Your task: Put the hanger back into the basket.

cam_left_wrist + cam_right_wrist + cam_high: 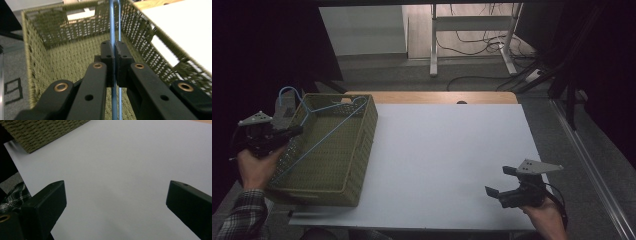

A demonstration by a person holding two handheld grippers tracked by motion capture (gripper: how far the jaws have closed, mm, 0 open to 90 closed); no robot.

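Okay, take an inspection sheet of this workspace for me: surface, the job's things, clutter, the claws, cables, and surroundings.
Surface: white table top, with a wooden strip along its far edge; bare in the middle.
Job's things: blue wire hanger lying slantwise across the olive woven basket, its hook poking over the far left corner; the basket sits at the table's left edge.
Clutter: nothing seen.
Claws: left claw shut on the hanger's wires, over the basket; right claw open and holding nothing, low over the table's near right part.
Cables: a black lead trails from the right claw; loose cables on the floor beyond the table.
Surroundings: white desk frame, grey floor, dark at both sides.
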